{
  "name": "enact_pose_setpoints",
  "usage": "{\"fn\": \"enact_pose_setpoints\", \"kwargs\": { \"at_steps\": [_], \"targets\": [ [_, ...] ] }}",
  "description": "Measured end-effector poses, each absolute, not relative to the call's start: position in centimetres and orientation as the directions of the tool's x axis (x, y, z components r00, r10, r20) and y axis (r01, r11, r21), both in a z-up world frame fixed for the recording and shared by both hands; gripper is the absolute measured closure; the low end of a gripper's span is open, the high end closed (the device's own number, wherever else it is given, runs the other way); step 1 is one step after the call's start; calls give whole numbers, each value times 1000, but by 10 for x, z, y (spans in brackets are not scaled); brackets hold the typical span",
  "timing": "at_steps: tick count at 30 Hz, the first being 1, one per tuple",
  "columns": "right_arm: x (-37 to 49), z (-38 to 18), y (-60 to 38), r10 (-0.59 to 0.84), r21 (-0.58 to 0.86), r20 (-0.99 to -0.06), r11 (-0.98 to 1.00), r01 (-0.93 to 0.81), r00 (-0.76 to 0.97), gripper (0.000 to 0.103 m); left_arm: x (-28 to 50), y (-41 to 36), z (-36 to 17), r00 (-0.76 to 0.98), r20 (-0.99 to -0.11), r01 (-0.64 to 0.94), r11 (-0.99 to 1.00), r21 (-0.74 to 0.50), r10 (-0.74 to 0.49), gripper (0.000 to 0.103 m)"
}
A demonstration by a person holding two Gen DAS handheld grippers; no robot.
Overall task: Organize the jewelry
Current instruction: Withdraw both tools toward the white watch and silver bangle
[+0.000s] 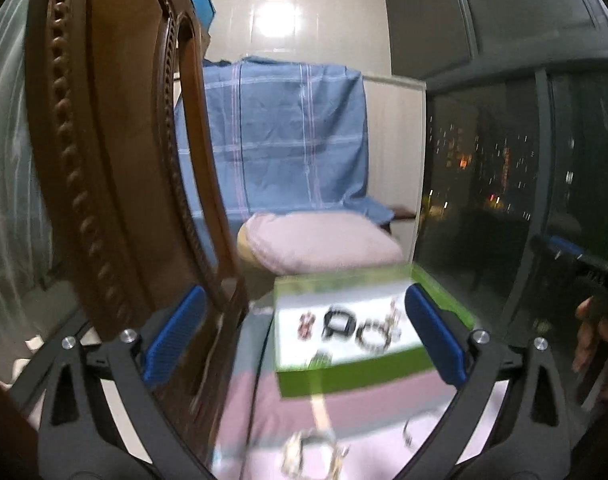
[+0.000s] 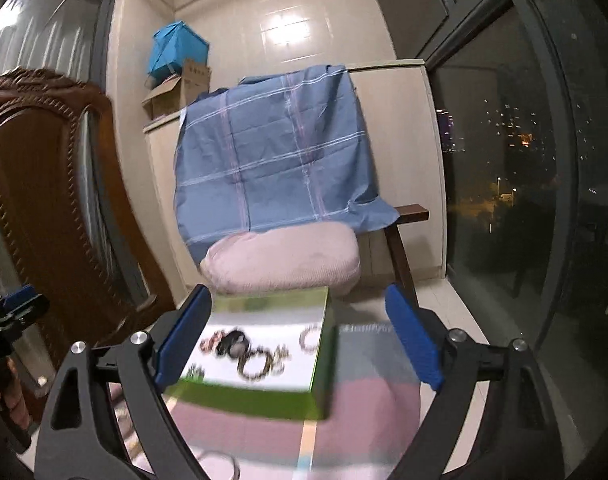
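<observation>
Both grippers stand wide open and hold nothing.

Seen from the left wrist, the left gripper has its blue pads spread far apart, touching nothing. Between and beyond them lies a shallow green box with a white floor, resting on a pink cloth. Inside it sit a small reddish piece, a dark watch-like band and a dark beaded bracelet; blur hides finer detail. Nearer the camera, outside the box, a pale metallic bracelet lies on the cloth.

Seen from the right wrist, the right gripper is likewise spread wide, its pads clear of everything. The green box lies just ahead between the fingers, holding the same blurred rings and dark band.
</observation>
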State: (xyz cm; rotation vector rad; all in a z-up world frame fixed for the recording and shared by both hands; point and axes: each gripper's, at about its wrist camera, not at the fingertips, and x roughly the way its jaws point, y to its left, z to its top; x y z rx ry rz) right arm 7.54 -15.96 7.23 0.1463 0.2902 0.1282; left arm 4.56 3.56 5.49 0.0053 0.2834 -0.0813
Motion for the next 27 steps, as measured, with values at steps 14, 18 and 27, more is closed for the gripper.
{"fn": "enact_pose_setpoints", "kwargs": {
  "at_steps": [14, 18, 27],
  "targets": [
    [23, 57, -124, 197, 97, -323, 980, -175, 926, 16, 12, 25, 4, 889, -457, 54, 998, 44, -28, 4],
    [26, 56, -128, 195, 103, -331, 980, -170, 923, 16, 17, 26, 1, 879, -476, 57, 998, 41, -31, 4],
    [36, 50, -120, 209, 97, -378, 978, -186, 902, 16, 51, 8, -41, 772, -635, 100, 992, 78, -28, 4]
  ]
}}
